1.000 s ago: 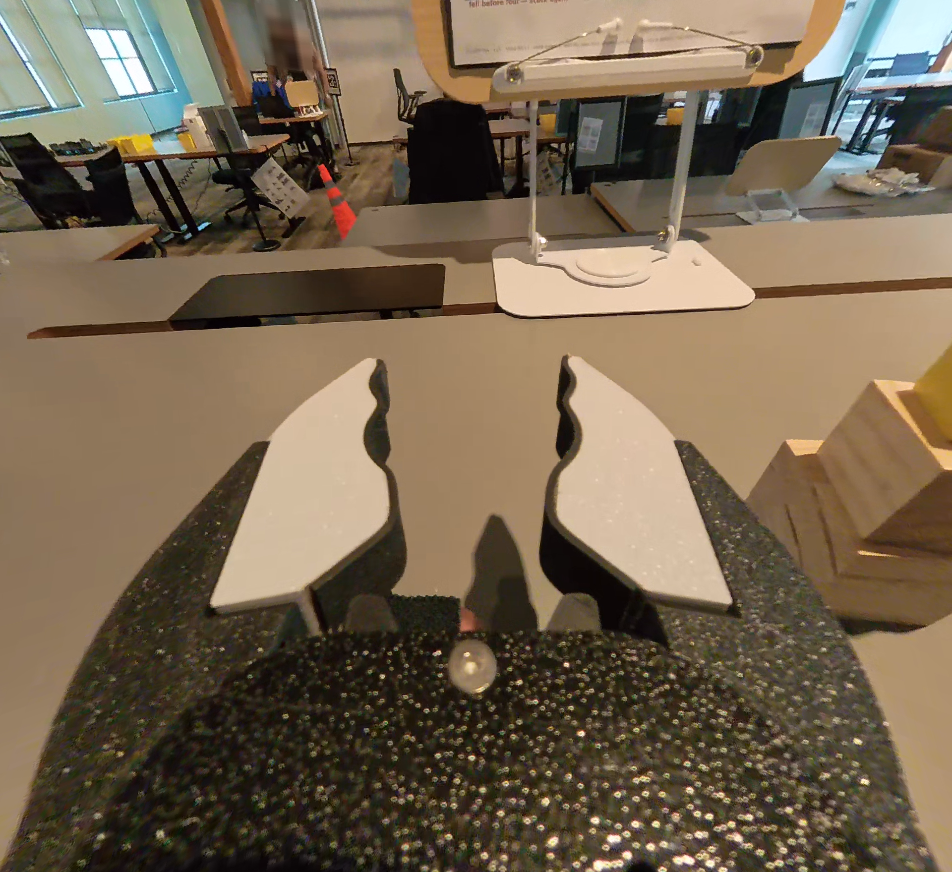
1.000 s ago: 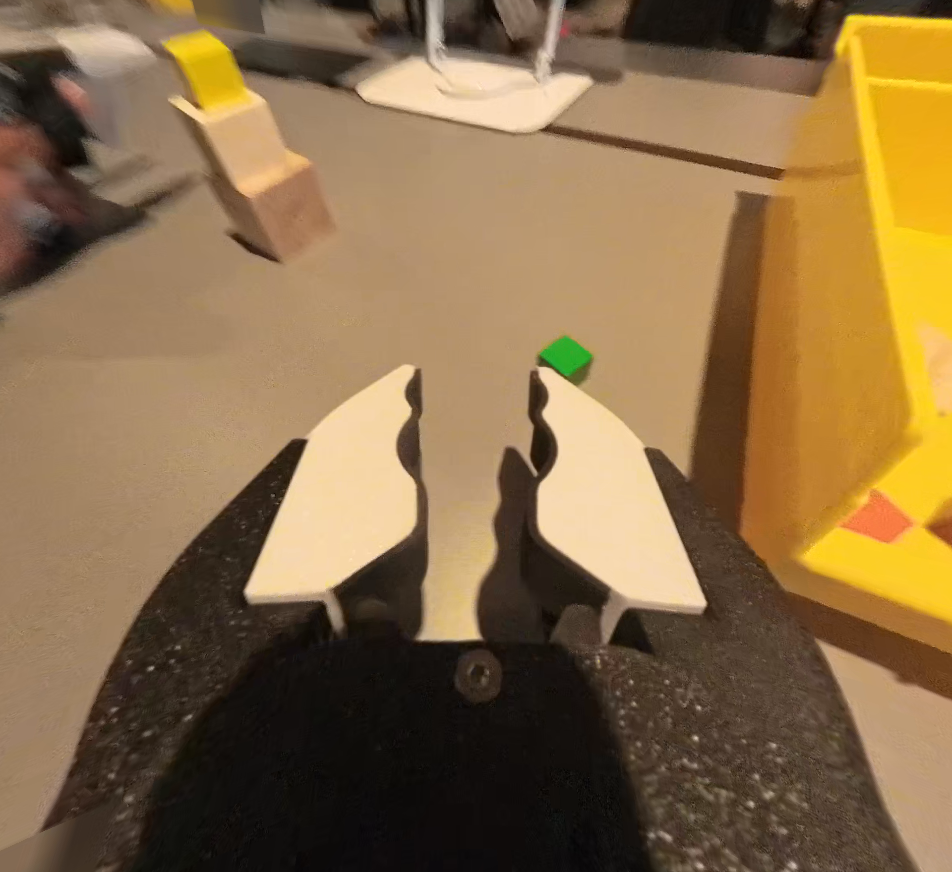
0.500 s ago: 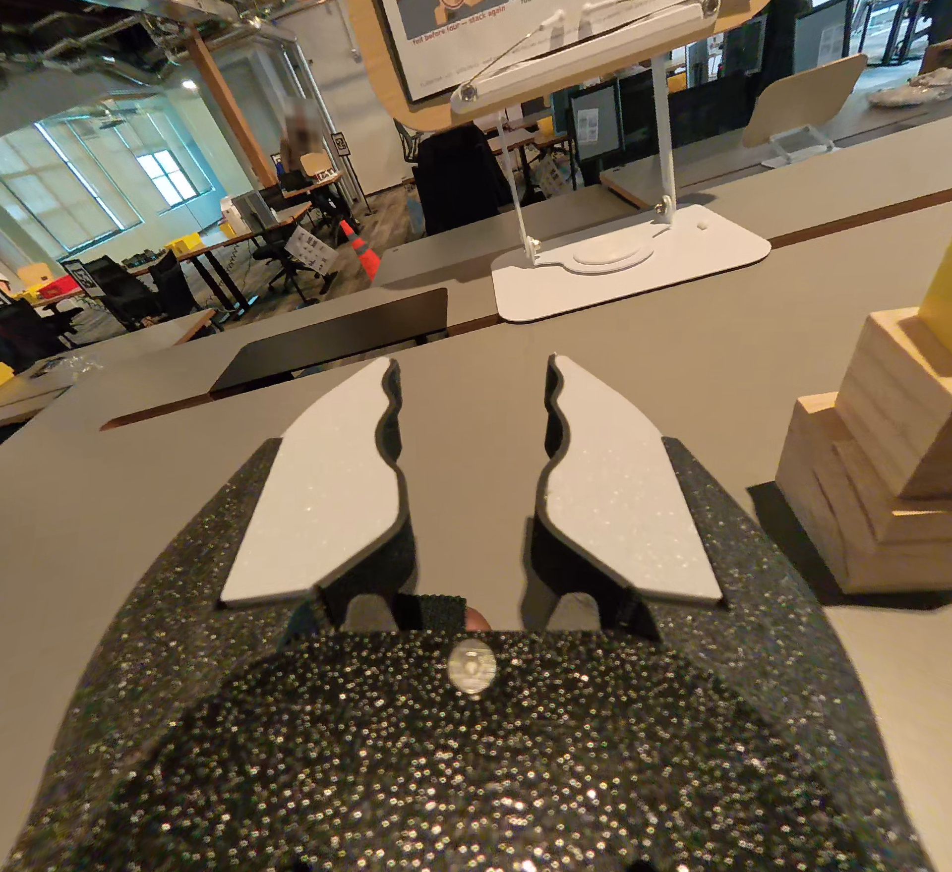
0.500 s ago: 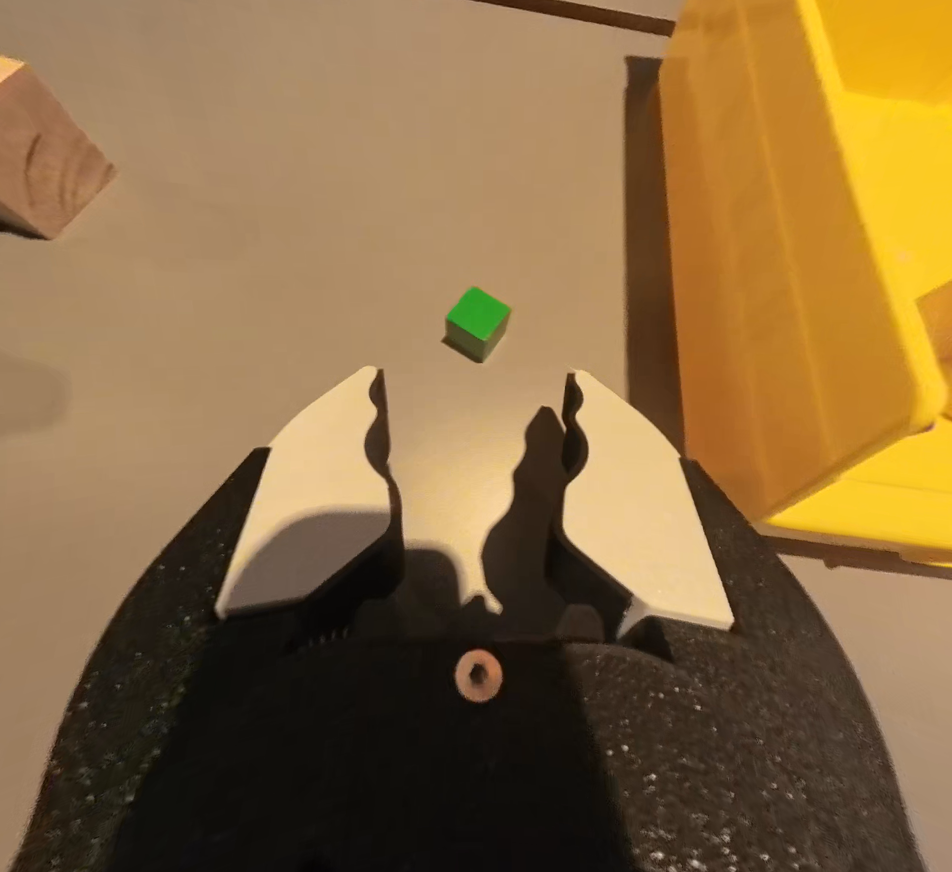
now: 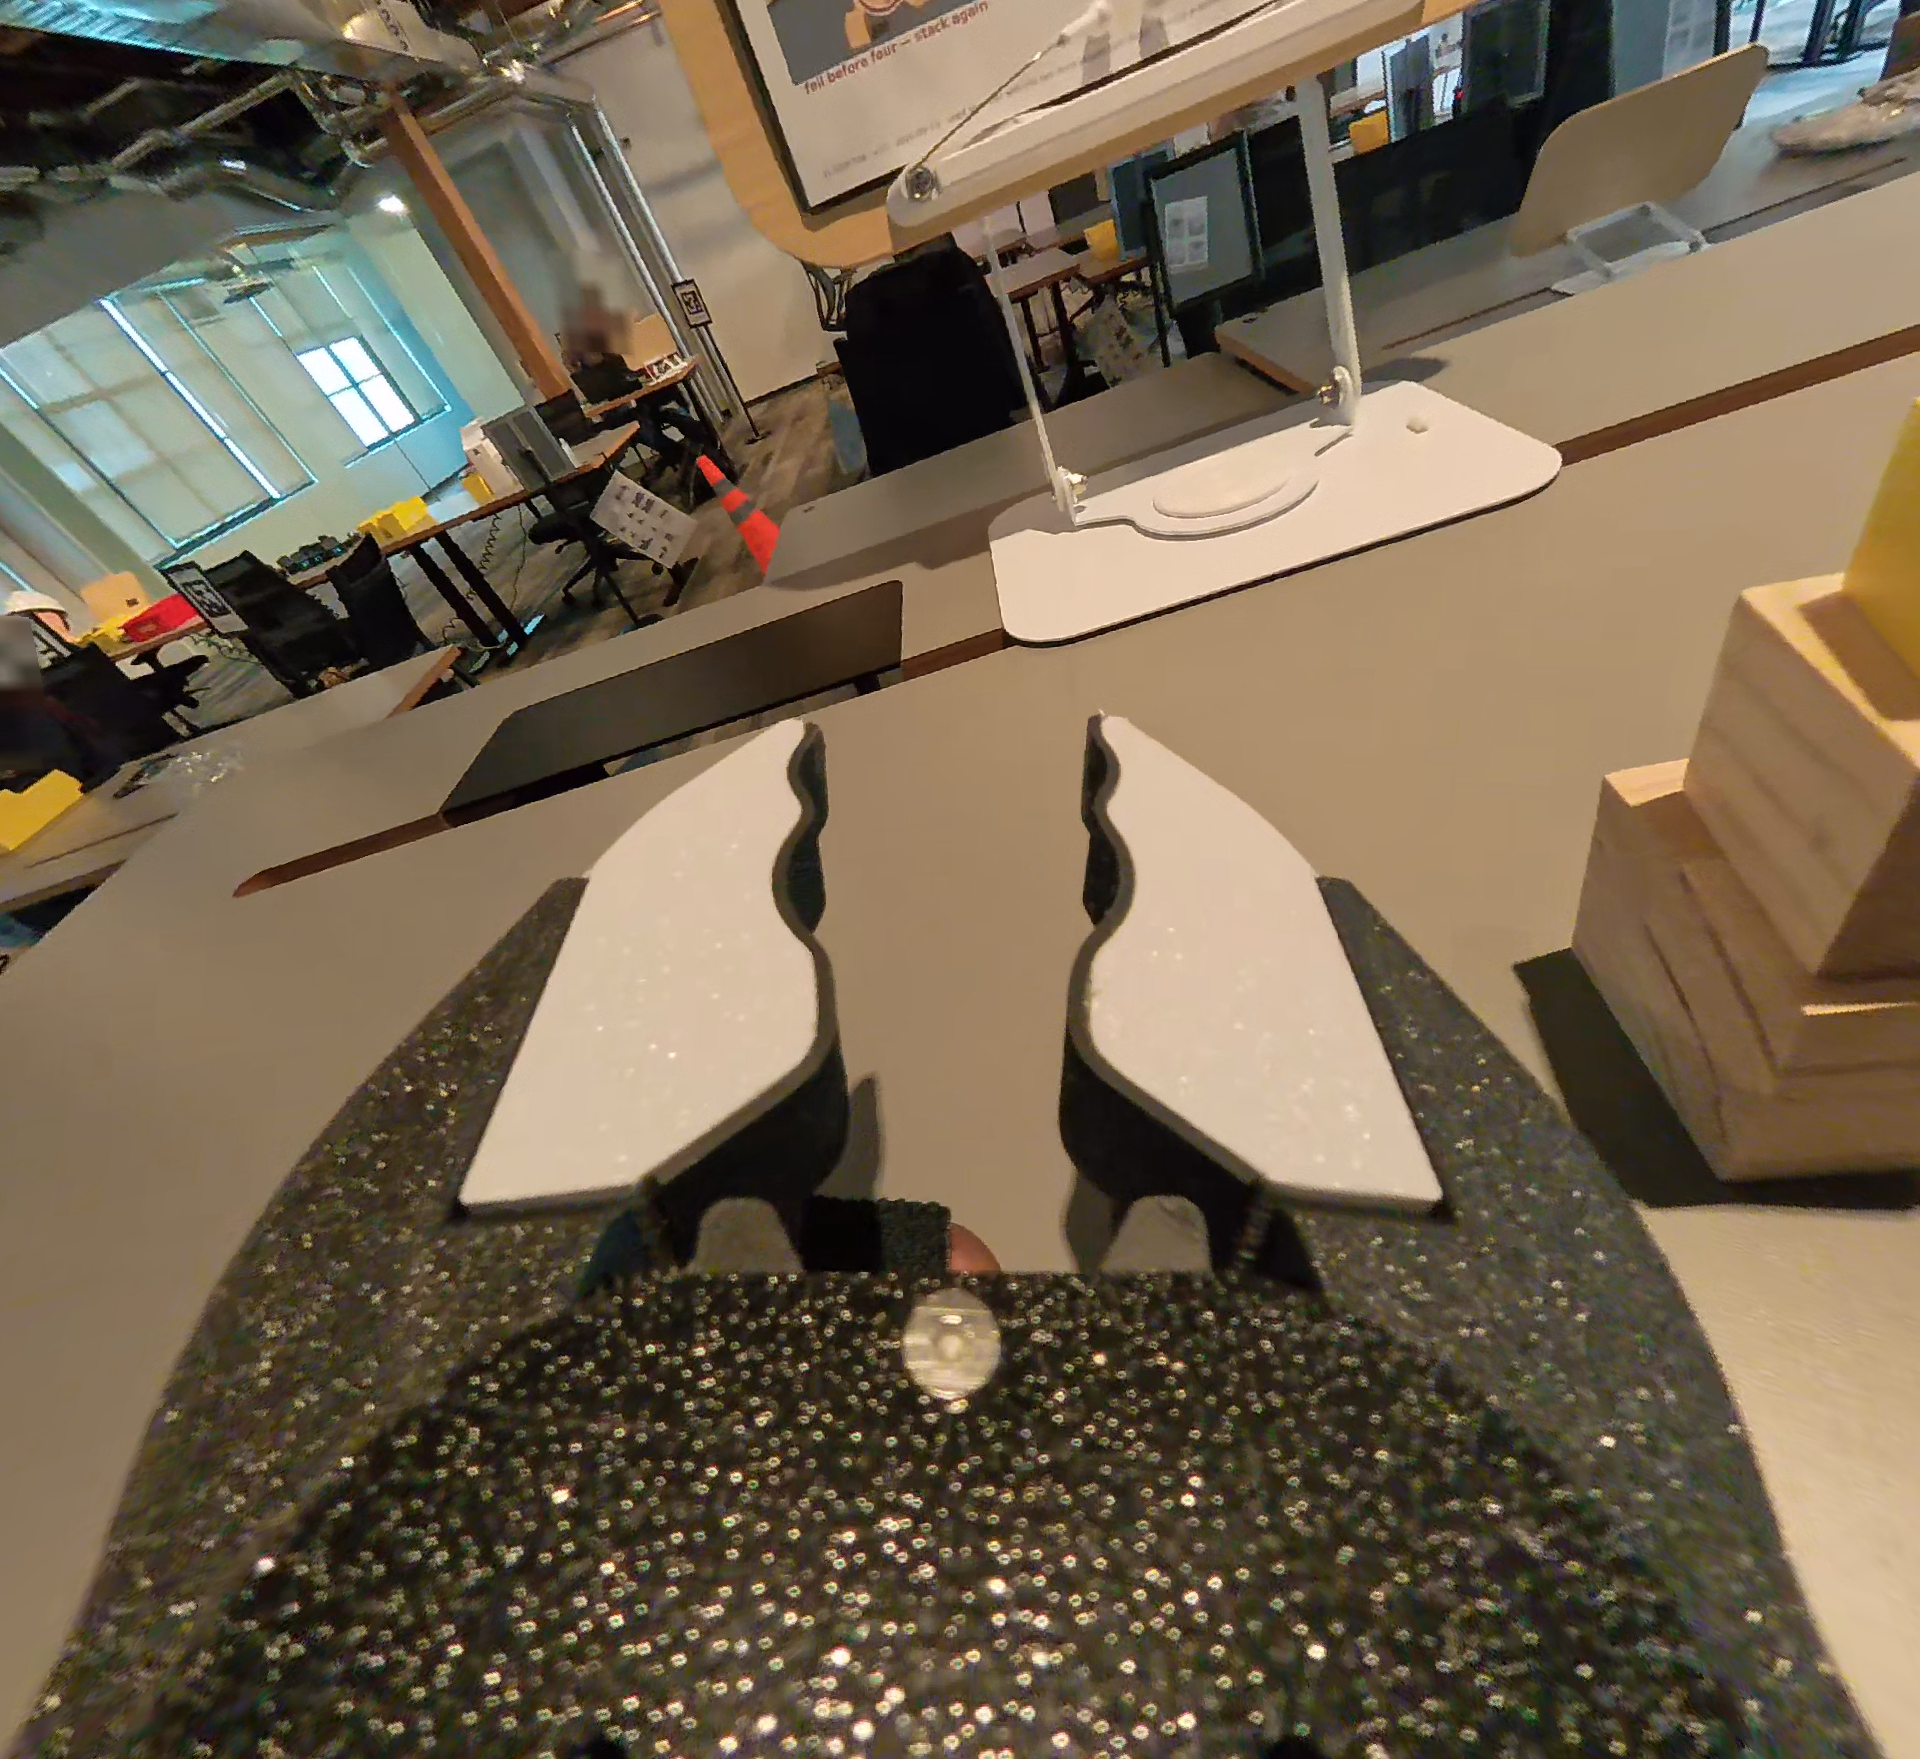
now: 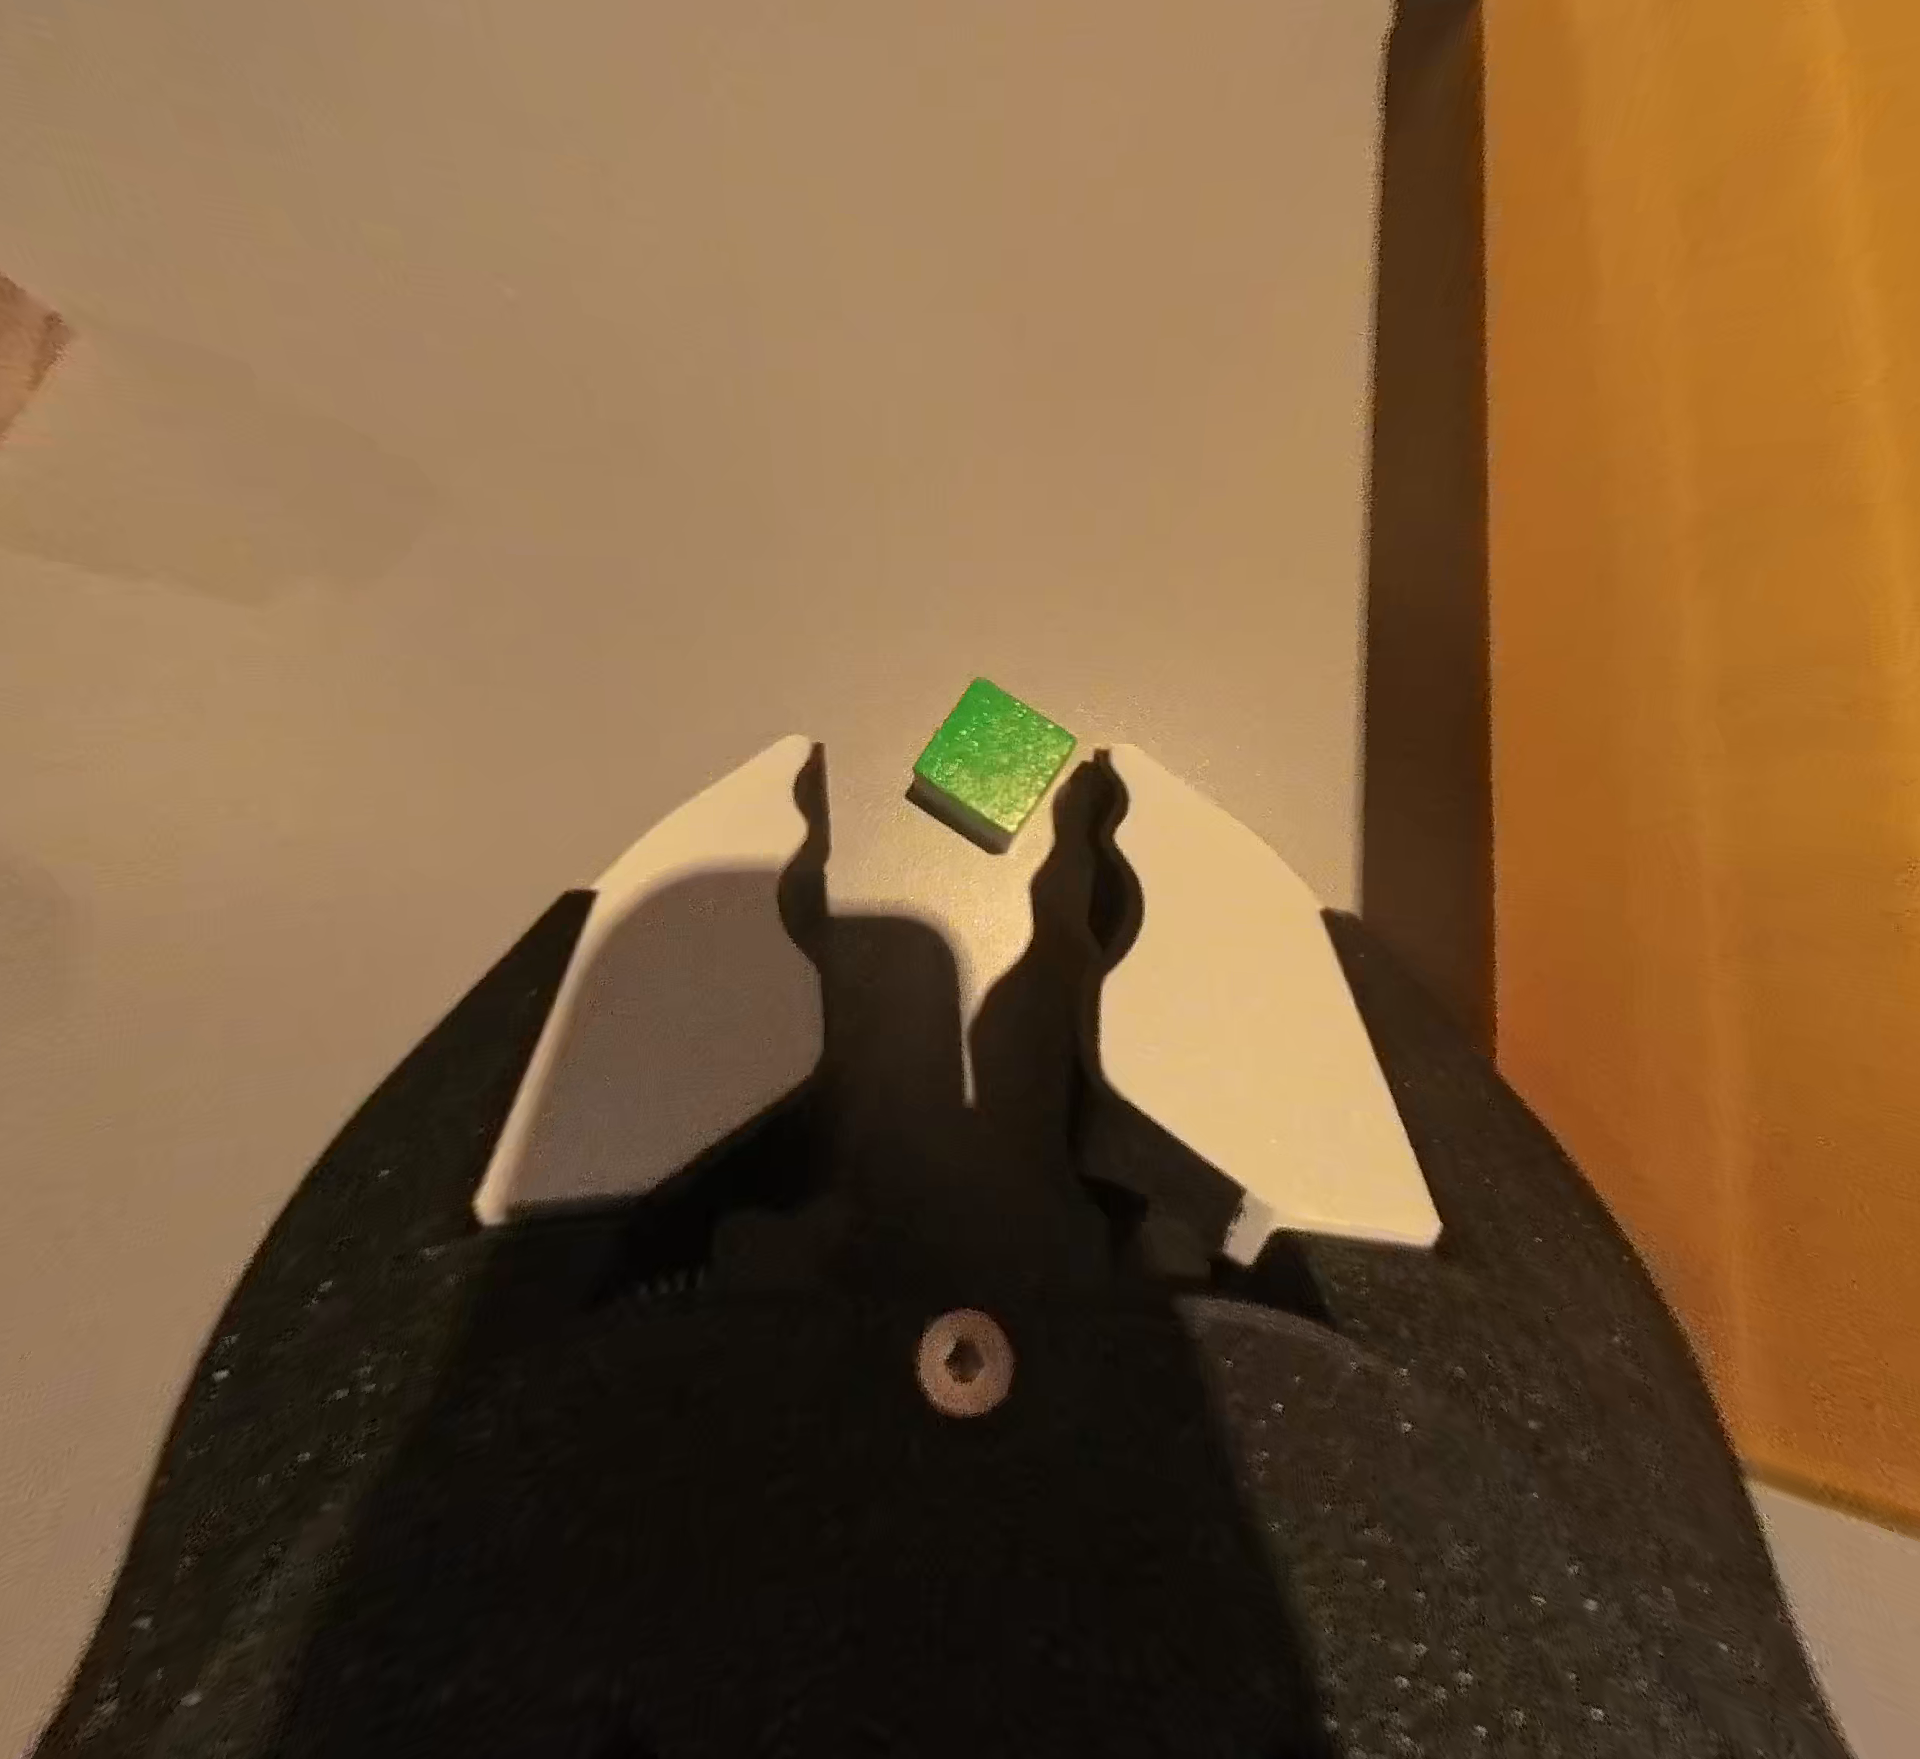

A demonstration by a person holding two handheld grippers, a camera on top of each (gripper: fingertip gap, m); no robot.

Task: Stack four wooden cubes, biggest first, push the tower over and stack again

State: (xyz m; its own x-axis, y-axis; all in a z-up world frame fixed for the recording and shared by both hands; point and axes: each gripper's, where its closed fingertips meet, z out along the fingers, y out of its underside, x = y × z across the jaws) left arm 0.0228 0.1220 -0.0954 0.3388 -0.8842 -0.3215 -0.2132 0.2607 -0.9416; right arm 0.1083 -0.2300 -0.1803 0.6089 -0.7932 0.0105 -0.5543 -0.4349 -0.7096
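Green cube (image 6: 992, 765) between parted fingertips (image 6: 1117, 767)

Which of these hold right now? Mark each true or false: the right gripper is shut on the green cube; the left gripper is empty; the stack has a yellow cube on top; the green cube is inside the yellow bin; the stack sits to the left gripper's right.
1. The right gripper is shut on the green cube. False: its jaws are open, and the cube lies on the table just ahead of the tips, ungripped.
2. The left gripper is empty. True: open, nothing between its fingers.
3. The stack has a yellow cube on top. True.
4. The green cube is inside the yellow bin. False: it lies on the table, left of the bin.
5. The stack sits to the left gripper's right. True.
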